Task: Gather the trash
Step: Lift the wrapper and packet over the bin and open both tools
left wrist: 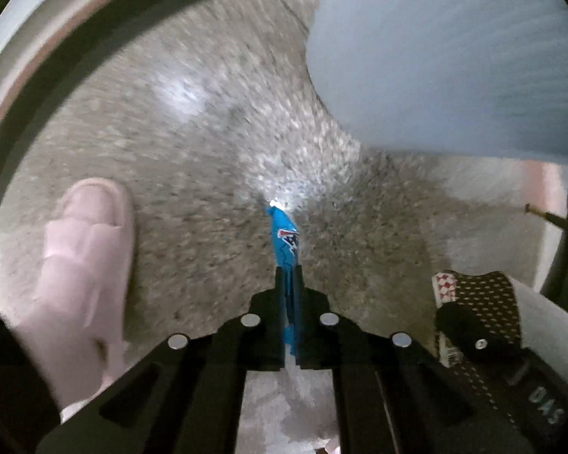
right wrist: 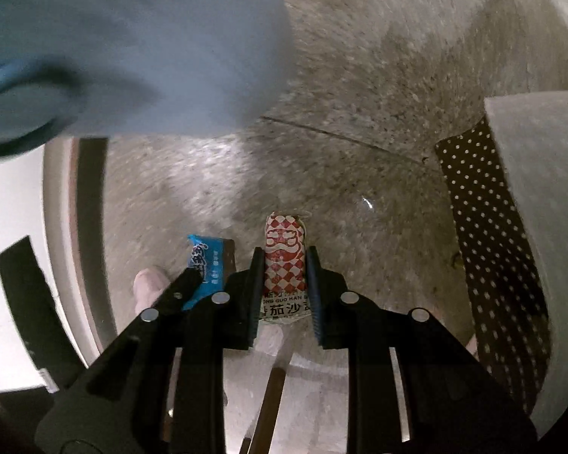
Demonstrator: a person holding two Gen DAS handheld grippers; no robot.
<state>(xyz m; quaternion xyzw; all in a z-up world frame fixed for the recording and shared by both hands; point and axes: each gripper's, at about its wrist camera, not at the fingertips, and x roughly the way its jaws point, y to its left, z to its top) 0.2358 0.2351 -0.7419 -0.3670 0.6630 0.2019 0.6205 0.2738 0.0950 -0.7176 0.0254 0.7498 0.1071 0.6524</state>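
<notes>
The blue snack wrapper (left wrist: 287,240) is pinched edge-on in my left hand-held gripper (left wrist: 288,276), jaws clenched tight on it, above the speckled stone floor (left wrist: 193,174). The red-and-white checkered sauce packet (right wrist: 286,261) sits clamped between the pads of my right hand-held gripper (right wrist: 284,276), also clear of the floor. A light-blue trash bin (left wrist: 447,56) stands just ahead. My pink slipper (left wrist: 87,261) is at the left, and a polka-dot fabric (right wrist: 492,257) hangs on the right.
</notes>
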